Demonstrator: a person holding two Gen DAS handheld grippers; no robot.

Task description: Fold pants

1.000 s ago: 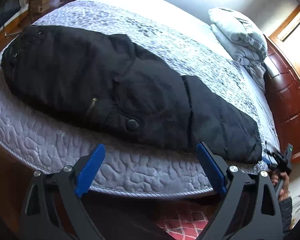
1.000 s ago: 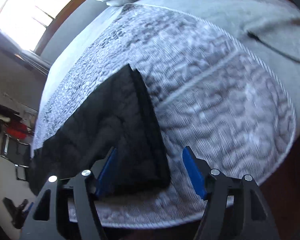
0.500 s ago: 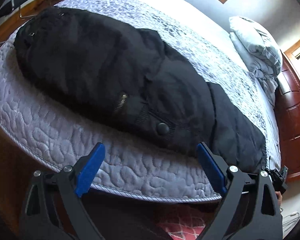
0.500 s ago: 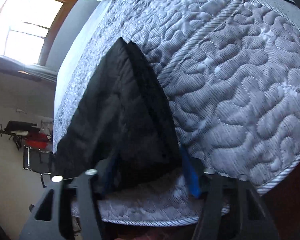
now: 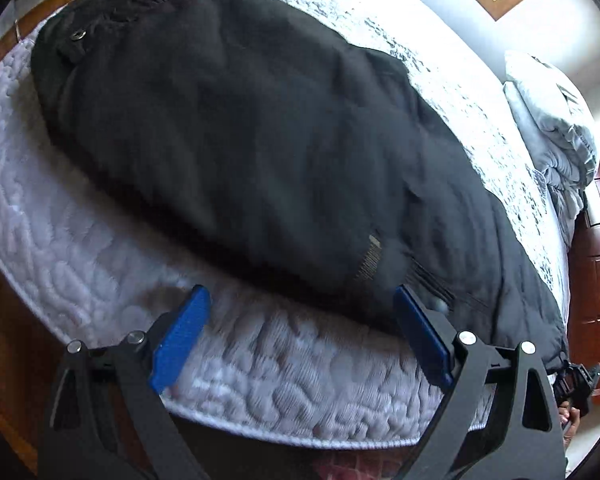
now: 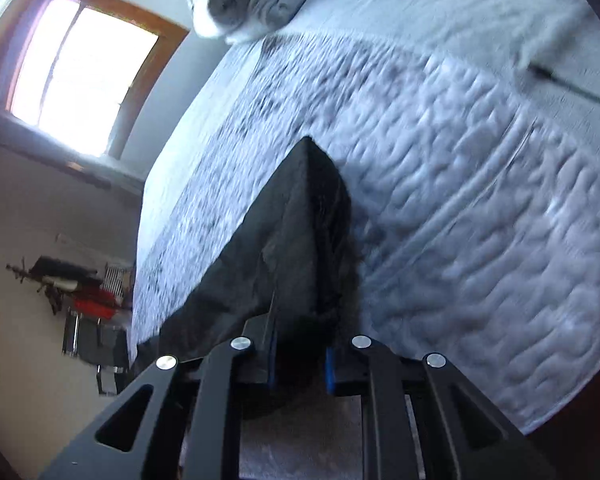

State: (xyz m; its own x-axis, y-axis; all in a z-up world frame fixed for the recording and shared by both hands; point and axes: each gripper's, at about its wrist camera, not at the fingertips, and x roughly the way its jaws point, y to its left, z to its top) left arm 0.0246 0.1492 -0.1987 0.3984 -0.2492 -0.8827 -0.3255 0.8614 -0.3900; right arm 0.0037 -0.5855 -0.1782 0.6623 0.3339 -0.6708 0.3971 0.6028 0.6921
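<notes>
Black padded pants [image 5: 260, 152] lie lengthwise on quilted grey-white mattress [image 5: 100, 248], axis 10-to-4 o'clock. Right tongs [image 6: 300, 360] just closed, pinching hem end; left tongs [image 5: 300, 336] spread, pants edge at 12.

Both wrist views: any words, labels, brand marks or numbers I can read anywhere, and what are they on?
None can be read in either view.
Black pants: a snap button and a zipper show, but no label or brand mark.
Quilted mattress: stitched pattern only, no tag in view.
Clutter by the far wall: too small and blurred to tell if anything is printed there.
</notes>
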